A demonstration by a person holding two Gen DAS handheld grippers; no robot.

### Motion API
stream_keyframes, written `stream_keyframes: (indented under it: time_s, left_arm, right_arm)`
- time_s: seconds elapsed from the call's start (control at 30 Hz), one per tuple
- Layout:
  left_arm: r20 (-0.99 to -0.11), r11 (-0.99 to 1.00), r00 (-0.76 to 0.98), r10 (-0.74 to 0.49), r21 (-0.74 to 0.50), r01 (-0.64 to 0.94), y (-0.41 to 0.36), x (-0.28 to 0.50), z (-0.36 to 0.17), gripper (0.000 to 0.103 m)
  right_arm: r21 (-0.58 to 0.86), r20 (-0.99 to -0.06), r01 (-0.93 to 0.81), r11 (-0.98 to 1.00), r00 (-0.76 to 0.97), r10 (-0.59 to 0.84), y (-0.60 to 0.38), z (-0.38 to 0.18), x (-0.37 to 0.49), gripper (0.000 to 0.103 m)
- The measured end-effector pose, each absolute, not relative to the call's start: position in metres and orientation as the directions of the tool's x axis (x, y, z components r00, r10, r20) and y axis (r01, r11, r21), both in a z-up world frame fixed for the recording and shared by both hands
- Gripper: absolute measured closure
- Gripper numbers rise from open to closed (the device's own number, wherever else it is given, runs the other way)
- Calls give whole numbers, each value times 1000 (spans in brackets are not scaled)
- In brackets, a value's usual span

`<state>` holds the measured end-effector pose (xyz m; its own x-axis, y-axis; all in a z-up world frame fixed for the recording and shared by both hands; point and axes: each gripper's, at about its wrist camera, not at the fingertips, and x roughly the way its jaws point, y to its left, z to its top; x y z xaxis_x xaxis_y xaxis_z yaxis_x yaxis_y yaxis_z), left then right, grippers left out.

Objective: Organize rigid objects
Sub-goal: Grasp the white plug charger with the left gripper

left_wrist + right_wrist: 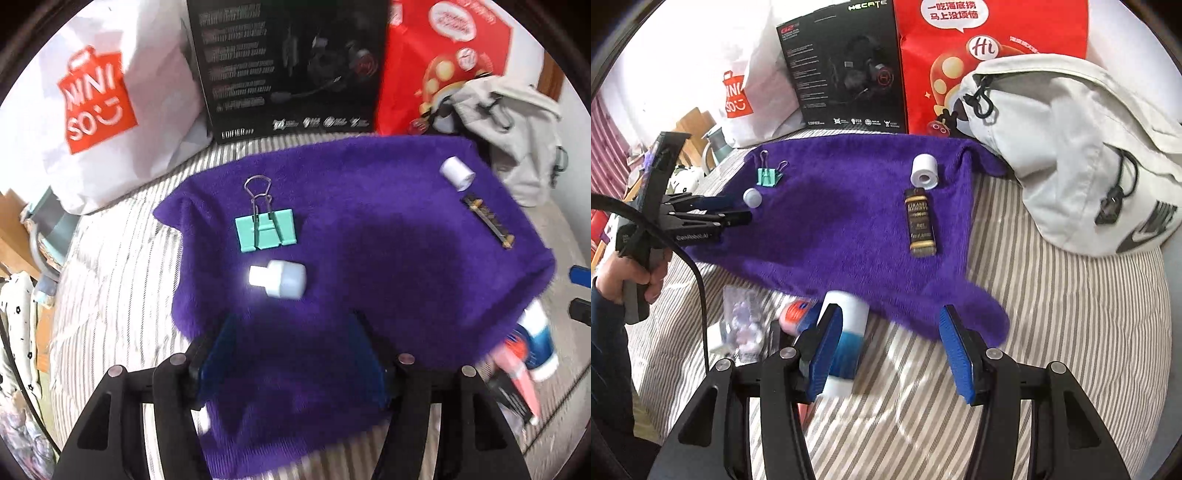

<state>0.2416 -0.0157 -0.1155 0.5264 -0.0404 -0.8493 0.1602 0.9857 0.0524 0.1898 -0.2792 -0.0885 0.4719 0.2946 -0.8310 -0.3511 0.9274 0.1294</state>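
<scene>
I am guiding both tools over a bed with a striped sheet, where a purple towel is serving as the sorting place. The left gripper is hovering with its jaws wide apart and empty, pointing at the small white bottle that is lying on its side just in front of them, near the green binder clip. The right gripper is also standing wide open and gripping nothing; its left pad is passing in front of a white and blue tube that is lying at the towel's near edge, half on the sheet. I am judging that the step in hand is to take this little bottle with the left tool. To do it well, I should be lowering straight, keeping the bottle centred between the pads, and closing across its body, not across the narrow cap, because a round thing on soft cloth may be rolling away. The left view is showing me the alignment of the bottle with the pads, but it is blurred at the right. The right view is giving what the left one cannot: the whole left tool from the side with the hand holding it, the label of the dark brown bottle, and the open end of the white roll beside it.
</scene>
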Motion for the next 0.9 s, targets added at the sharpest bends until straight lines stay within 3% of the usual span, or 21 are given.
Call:
stream_keyframes:
  time_s: [0.1, 0.43, 0.6, 0.73, 0.83, 0.9]
  left_arm:
    - [-845, 977, 519, -130, -21, 211, -25, 214, -107, 42]
    - [-838, 931, 484, -252, -73, 357, -53, 124, -108, 42]
    - [-858, 915, 469, -209, -2, 403, -66, 107, -129, 42]
    - [-857, 908, 457, -240, -32, 417, -66, 108, -138, 44]
    - [-865, 910, 453, -215, -10, 413, -68, 112, -146, 55]
    - [-859, 908, 459, -227, -17, 418, -68, 112, -146, 55]
  right_arm:
    - [134, -831, -339, 931, 474, 292, -284, -86, 176, 46]
    - [130, -825, -276, 952, 503, 258, -305, -72, 140, 44]
    - [139, -830, -237, 961, 502, 244, -309, -73, 131, 44]
    - [126, -841, -245, 961, 488, 235, -304, -80, 123, 44]
    - [122, -854, -243, 962, 469, 227, -301, -87, 120, 44]
    - [124, -860, -241, 963, 459, 225, -301, -93, 119, 44]
